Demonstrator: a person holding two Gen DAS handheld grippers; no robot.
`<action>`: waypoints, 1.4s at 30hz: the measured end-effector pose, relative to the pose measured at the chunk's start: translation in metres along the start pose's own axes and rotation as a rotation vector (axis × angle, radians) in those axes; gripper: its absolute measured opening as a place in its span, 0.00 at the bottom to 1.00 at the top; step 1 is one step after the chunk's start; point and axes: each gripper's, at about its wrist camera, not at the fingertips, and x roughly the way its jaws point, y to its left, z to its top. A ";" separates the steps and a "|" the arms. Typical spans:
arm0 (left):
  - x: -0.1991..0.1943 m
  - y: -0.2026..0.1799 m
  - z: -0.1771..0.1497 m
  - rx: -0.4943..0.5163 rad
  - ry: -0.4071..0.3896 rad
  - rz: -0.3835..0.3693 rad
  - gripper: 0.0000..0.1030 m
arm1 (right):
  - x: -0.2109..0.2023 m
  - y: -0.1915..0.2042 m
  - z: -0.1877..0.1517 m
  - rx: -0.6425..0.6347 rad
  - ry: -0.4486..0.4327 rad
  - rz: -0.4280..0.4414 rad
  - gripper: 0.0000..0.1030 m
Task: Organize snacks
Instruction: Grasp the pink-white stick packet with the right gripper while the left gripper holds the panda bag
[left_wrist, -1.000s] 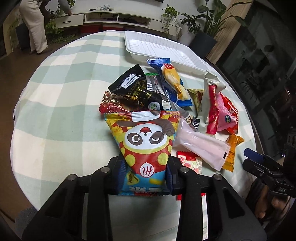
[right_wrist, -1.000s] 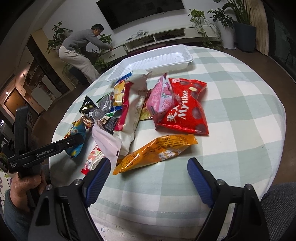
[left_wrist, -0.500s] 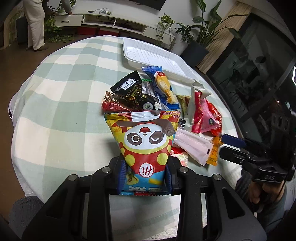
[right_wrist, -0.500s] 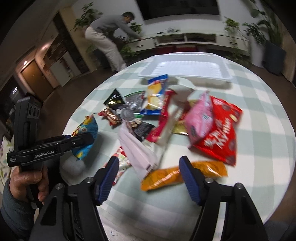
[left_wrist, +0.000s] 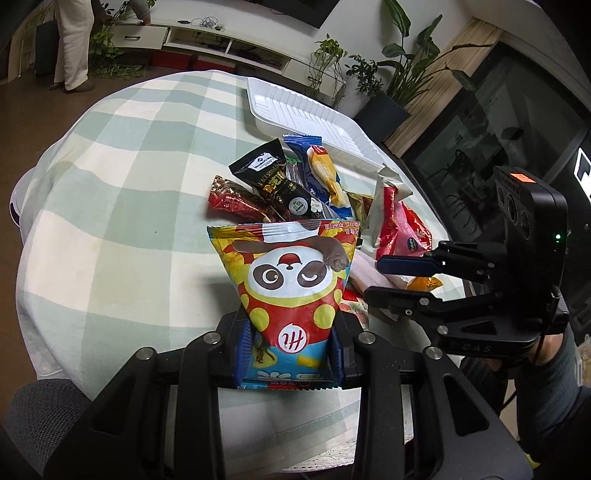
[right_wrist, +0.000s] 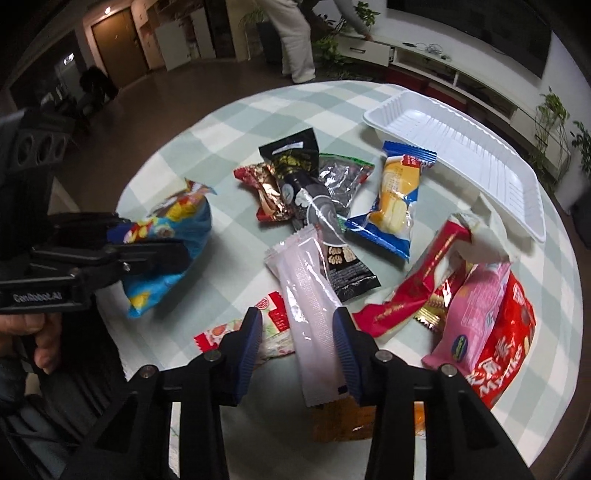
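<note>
Tray (right_wrist: 480, 155) at table's (left_wrist: 110, 192) far edge. Snack pile (right_wrist: 332, 221) mid-table, before tray. Panda bag (left_wrist: 295, 280) at near edge, left of pile. Long sachet (right_wrist: 310, 310) on pile's near side.

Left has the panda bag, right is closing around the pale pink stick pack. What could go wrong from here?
The right gripper straddles the pale pink stick pack, which overlaps a strawberry wrapper and an orange packet; closing may pinch or drag them.

The left gripper grips the panda bag low, so it could flop.

Both grippers sit close and may collide heading for the white tray.
</note>
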 end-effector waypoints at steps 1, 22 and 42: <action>0.000 0.000 0.000 -0.001 0.000 -0.002 0.30 | -0.001 0.000 0.002 -0.011 0.002 -0.009 0.39; 0.003 0.003 -0.002 -0.016 0.006 -0.030 0.30 | 0.024 0.006 0.009 -0.108 0.109 -0.026 0.27; -0.001 -0.002 0.005 -0.026 0.002 -0.089 0.30 | -0.029 -0.013 0.003 0.108 -0.101 0.165 0.21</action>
